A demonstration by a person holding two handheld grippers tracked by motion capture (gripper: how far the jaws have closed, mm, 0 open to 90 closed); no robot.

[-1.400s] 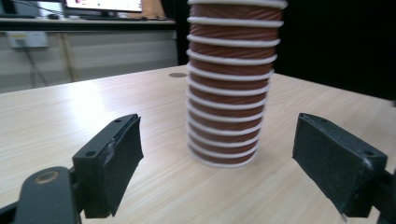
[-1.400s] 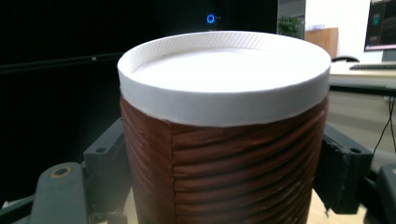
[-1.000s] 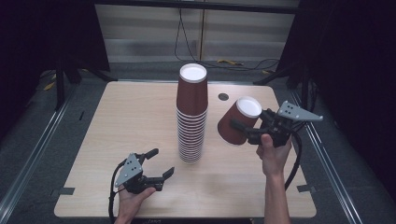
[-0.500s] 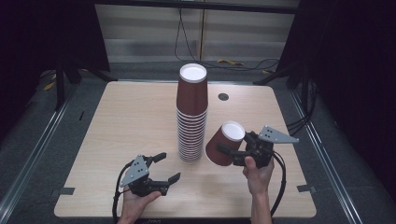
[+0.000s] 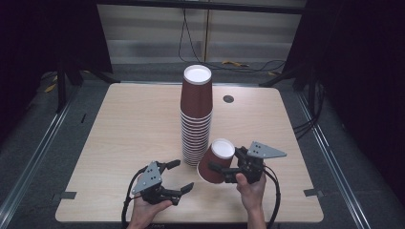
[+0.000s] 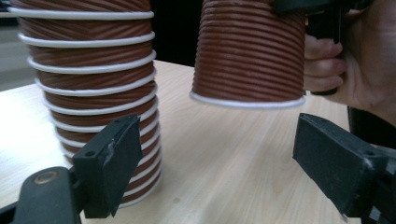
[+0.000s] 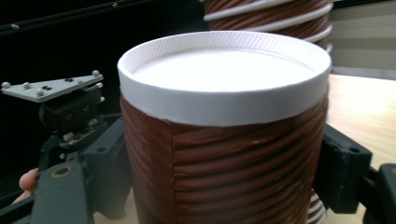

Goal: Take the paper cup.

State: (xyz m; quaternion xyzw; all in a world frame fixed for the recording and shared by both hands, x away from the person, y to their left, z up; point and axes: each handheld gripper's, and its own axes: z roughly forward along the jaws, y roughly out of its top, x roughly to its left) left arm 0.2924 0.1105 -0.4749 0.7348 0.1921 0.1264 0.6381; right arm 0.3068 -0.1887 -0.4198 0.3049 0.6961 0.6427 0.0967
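The right gripper [image 5: 220, 170], held level in the person's hand low over the tabletop [image 5: 124, 124], is clamped on one upside-down brown paper cup [image 5: 215, 161] tilted just beside the single tall stack of inverted cups [image 5: 196, 119], while the left gripper [image 5: 180, 175] rests nearby, jaws apart and empty.

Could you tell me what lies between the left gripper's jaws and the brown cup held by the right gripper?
Only bare tabletop. In the left gripper view, wood runs from the left gripper up to the held cup, whose rim hangs above the surface.
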